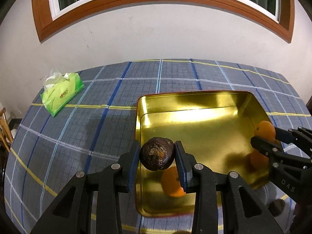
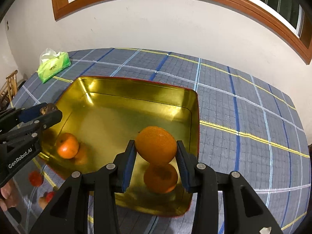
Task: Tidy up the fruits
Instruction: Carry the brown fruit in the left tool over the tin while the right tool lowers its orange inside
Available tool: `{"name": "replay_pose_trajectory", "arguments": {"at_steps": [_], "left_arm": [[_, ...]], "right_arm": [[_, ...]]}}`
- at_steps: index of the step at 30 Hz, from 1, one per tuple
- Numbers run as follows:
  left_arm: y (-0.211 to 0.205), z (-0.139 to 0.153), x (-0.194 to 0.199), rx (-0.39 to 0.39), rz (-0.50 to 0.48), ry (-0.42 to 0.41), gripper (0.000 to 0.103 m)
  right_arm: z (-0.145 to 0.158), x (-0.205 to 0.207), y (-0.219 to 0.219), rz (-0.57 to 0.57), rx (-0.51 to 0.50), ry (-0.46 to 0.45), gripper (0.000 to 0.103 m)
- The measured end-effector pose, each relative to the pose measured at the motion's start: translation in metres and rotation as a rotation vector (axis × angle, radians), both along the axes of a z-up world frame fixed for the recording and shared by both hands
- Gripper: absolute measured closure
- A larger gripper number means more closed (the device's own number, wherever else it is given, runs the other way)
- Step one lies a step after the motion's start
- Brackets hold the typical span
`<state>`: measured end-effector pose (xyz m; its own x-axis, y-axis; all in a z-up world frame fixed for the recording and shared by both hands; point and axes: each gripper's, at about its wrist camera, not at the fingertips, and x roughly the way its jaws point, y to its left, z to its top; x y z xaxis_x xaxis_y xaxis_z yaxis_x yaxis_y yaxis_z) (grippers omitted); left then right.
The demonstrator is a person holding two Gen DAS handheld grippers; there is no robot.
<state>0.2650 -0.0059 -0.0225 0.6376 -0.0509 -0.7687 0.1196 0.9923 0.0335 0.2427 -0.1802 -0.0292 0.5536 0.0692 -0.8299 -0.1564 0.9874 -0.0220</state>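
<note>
Upper left of the left-wrist view: green tissue pack point(image 1: 62, 93) on the plaid tabletop point(image 1: 78, 136), well clear of the work. Lower centre: left gripper point(image 1: 157, 160), fingers clamped on a dark wrinkled fruit point(image 1: 157, 153), held over the near left corner of the gold tin point(image 1: 195, 105). Below it, one orange point(image 1: 173, 183) already on the tin floor. Far right: right gripper point(image 1: 267, 139), fingers clamped on a second orange point(image 1: 264, 130) above the tin's right side.

Likely trouble: round fruit rolling across the slick metal once released, bumping the resting orange. Dark fruit close to the left wall, so an early release risks a bounce onto the tabletop. Both grippers over one tin, so some risk of collision.
</note>
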Motion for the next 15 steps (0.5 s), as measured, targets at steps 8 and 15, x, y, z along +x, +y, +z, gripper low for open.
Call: {"name": "replay_pose_trajectory", "arguments": {"at_steps": [8,15], "left_arm": [[-0.003,-0.014,0.014,0.02,0.004,0.017,0.067],[-0.008,-0.019,0.018,0.03,-0.011,0.025,0.067]], "right_arm": [[-0.01,0.011,0.002,0.011,-0.017,0.014,0.065],[-0.016,0.018,0.002,0.005,-0.026,0.038,0.065]]}}
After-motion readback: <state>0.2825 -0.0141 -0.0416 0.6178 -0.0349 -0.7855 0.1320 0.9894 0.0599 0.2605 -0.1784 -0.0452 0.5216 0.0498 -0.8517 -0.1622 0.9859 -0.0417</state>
